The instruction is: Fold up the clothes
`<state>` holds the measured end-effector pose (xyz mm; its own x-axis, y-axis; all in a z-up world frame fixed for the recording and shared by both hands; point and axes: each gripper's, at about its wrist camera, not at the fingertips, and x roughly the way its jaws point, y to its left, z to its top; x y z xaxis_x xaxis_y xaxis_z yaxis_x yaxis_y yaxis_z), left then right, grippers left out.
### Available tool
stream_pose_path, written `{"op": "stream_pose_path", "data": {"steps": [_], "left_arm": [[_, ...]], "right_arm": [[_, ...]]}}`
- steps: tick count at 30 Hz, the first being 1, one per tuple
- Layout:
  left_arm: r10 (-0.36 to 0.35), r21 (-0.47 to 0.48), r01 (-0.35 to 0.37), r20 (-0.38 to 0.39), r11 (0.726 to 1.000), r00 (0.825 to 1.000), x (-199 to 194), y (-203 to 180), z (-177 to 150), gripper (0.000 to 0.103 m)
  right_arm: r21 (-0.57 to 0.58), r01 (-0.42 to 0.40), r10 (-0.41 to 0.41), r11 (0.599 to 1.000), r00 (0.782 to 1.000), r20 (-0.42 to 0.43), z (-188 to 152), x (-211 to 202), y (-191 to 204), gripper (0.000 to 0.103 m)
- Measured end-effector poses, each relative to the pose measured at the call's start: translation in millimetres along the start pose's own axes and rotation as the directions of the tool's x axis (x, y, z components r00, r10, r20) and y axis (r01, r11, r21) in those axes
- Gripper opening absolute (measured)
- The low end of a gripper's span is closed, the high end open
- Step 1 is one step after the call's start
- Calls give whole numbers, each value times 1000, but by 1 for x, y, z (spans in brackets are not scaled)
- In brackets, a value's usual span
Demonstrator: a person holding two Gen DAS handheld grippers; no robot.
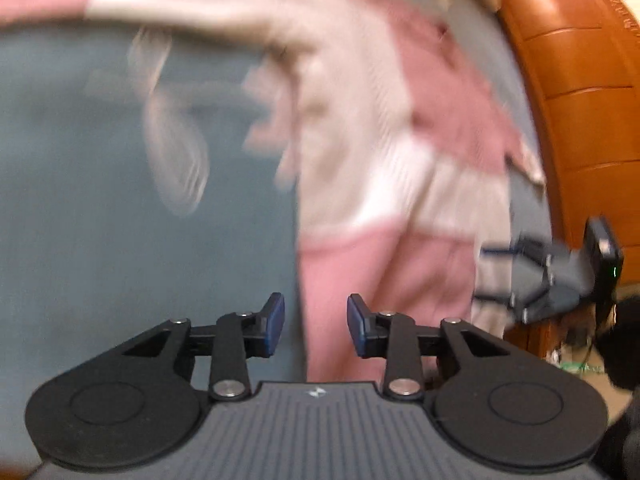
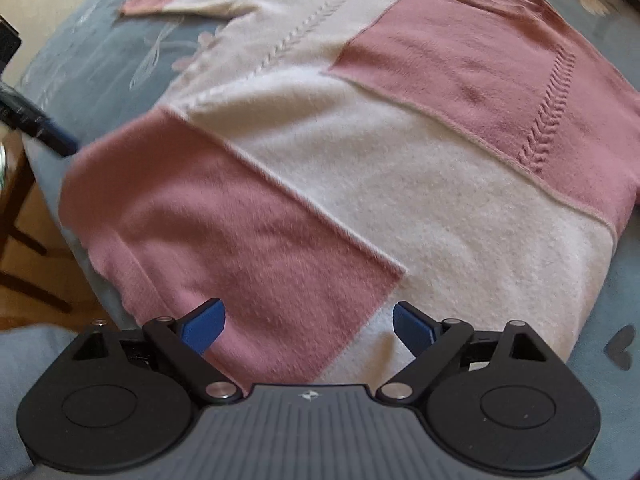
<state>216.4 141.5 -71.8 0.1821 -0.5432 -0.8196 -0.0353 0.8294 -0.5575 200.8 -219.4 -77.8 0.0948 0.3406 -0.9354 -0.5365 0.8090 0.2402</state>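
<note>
Blue-grey bedding (image 2: 92, 64) with a faint leaf print covered the surface, and an orange wooden panel (image 1: 580, 100) was seen at the right edge of the left wrist view. A pink and cream sweater (image 2: 360, 168) was spread flat over the bedding, filling most of the right wrist view; one sleeve (image 2: 180, 0) was stretched toward the upper left of that frame. In the left wrist view, much blurred, the same sweater (image 1: 360, 140) ran from the top down the centre right.

The left gripper (image 1: 316, 326) was held with its fingers spread and nothing between them, above the pink hem at the lower centre. The right gripper (image 2: 308, 326) was likewise spread wide and empty, poised over the boundary between the pink and cream panels at the lower centre of its frame; whether its pads touched the knit could not be told.

The knit was judged soft, light and limp, with a fuzzy nap that should grip well against the pads. It would likely sag and stretch if lifted from one point, so a hold at the hem corners or along a side seam, one per gripper, was judged best. A pinch on the top layer alone might separate the front from the back.
</note>
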Motion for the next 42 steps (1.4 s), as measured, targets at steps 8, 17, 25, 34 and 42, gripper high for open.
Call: {"op": "stream_pose_path", "data": {"steps": [8,17,25,34,42], "left_arm": [[110,371,-160,152,915,982,45,-82,30,34],[164,434,-164,37,886,986,75,-95,8,37],[205,398,-186,-6,899,979,80,-87,6,41],[232,497,-221,41,839,972,77,-122,8,43],[233,542,-202,10,816,972,90,-138,15,46]], "right_arm": [[282,36,-62,959,995,84,-17,-41,-45,78],[649,-12,-81,761,990,114,-108,-53,-122,67],[779,-155,-163,607,935,313,-132,-60,-160,67],[529,54,-273,847,898,346,-53,-57,-132,26],[598,-17,-176,802,948,263,-72,-23,-121,21]]}}
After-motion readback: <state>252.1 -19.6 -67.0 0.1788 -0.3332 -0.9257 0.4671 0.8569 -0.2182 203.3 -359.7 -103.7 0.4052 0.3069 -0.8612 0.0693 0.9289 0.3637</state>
